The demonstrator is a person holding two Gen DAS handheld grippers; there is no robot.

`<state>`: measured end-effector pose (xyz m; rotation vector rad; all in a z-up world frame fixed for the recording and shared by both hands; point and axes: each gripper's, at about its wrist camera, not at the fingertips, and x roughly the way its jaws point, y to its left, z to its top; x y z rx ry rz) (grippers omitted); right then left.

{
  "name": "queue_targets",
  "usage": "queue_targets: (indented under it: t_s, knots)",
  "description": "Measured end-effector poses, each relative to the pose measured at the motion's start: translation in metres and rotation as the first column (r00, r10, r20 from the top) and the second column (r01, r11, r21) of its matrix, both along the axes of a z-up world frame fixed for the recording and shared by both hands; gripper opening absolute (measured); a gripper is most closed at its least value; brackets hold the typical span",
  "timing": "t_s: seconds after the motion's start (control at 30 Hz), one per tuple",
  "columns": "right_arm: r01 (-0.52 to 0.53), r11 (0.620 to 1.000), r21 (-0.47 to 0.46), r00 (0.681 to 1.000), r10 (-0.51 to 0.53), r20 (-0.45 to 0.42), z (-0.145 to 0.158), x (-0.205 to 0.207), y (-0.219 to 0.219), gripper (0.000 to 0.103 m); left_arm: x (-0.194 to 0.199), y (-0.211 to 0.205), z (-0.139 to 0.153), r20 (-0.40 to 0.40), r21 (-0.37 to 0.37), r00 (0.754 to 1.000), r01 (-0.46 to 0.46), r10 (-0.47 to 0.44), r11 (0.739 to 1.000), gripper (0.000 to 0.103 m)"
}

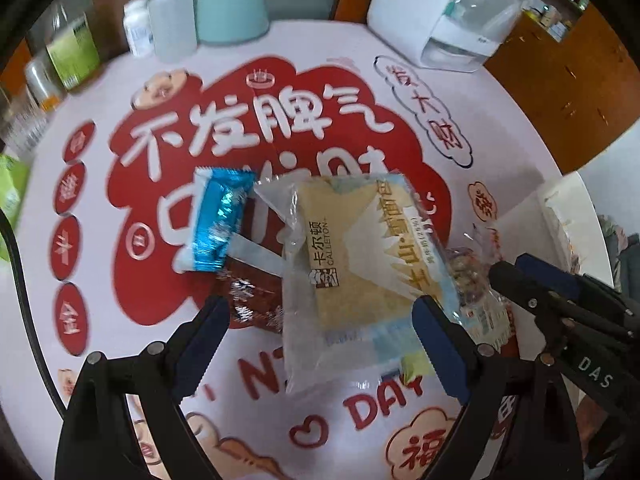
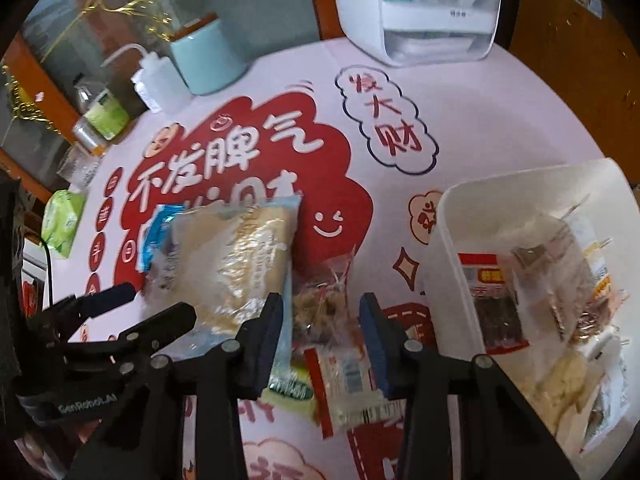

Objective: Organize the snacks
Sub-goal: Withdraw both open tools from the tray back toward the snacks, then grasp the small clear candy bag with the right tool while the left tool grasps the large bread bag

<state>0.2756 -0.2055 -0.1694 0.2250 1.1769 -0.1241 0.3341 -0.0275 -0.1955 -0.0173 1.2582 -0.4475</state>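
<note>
Partly done: several snacks lie in the white bin [image 2: 452, 264], while the bread packet [image 1: 352, 264], blue packet [image 1: 218, 220] and others wait beside it, left hand-held gripper [image 1: 320, 316] and right hand-held gripper [image 2: 320, 320] both wide, empty.

1. Left wrist view: looks forward and steeply down along the left gripper [image 1: 320, 328], close above the tablecloth [image 1: 460, 92]; faces the far table edge, with the right gripper [image 1: 508, 270] at right.
2. Right wrist view: same downward tilt, close, set further right; white bin [image 2: 452, 248] at right.
3. Shared: bread packet [image 1: 352, 264] [image 2: 236, 264], blue packet [image 1: 220, 220] [image 2: 158, 236], mint canister [image 1: 232, 0] [image 2: 208, 60].
</note>
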Motion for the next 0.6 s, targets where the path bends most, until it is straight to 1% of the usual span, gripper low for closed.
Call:
queue_targets:
  t_s: [0.07, 0.13, 0.17, 0.27, 0.3, 0.33, 0.4, 0.43, 0.5, 0.53, 0.57, 0.6]
  knots:
    - [0.01, 1.0, 0.018, 1.0, -0.01, -0.013, -0.009, 0.003, -0.003, 0.038, 0.005, -0.001, -0.009, -0.027, -0.024, 1.0, -0.016, 0.015, 1.0, 0.092]
    - [0.02, 0.999, 0.039, 1.0, -0.019, -0.024, -0.017, 0.004, -0.007, 0.029, 0.007, -0.002, -0.016, -0.044, -0.045, 0.999, -0.026, 0.024, 0.999, 0.092]
    - [0.021, 0.998, 0.063, 0.999, -0.019, -0.03, -0.021, 0.004, -0.008, 0.027, 0.009, -0.003, -0.02, -0.055, -0.059, 0.998, -0.032, 0.029, 0.998, 0.092]
    - [0.031, 0.995, 0.09, 1.0, -0.031, -0.004, -0.021, 0.0, -0.012, 0.026, 0.013, -0.003, -0.029, -0.088, -0.105, 0.995, -0.055, 0.046, 0.993, 0.092]
    - [0.03, 0.995, 0.095, 1.0, -0.03, 0.003, -0.021, -0.001, -0.012, 0.022, 0.013, -0.003, -0.03, -0.091, -0.113, 0.994, -0.063, 0.052, 0.992, 0.092]
    - [0.028, 0.994, 0.101, 0.999, -0.029, 0.014, -0.019, -0.002, -0.012, 0.022, 0.014, -0.003, -0.032, -0.088, -0.118, 0.994, -0.069, 0.059, 0.991, 0.091]
    - [0.014, 0.995, 0.103, 1.0, -0.016, 0.016, -0.018, -0.003, -0.009, 0.021, 0.014, -0.003, -0.031, -0.071, -0.125, 0.995, -0.077, 0.069, 0.989, 0.079]
    - [0.008, 0.996, 0.089, 1.0, -0.009, 0.021, -0.017, -0.004, -0.007, 0.021, 0.014, -0.003, -0.031, -0.07, -0.131, 0.995, -0.076, 0.067, 0.988, 0.062]
    - [-0.006, 0.998, 0.061, 1.0, 0.004, 0.031, -0.015, -0.008, -0.003, 0.021, 0.014, 0.001, -0.031, -0.072, -0.159, 0.994, -0.095, 0.084, 0.983, 0.045]
    - [-0.01, 0.998, 0.056, 0.999, 0.008, 0.033, -0.014, -0.01, -0.001, 0.02, 0.014, 0.005, -0.029, -0.076, -0.187, 0.992, -0.109, 0.097, 0.976, 0.035]
    - [-0.011, 0.998, 0.058, 0.999, 0.009, 0.035, -0.014, -0.013, -0.001, 0.02, 0.015, 0.009, -0.028, -0.088, -0.201, 0.991, -0.118, 0.102, 0.972, 0.031]
    - [-0.011, 0.997, 0.07, 0.999, 0.008, 0.036, -0.014, -0.017, 0.0, 0.02, 0.014, 0.013, -0.028, -0.099, -0.218, 0.989, -0.131, 0.111, 0.967, 0.029]
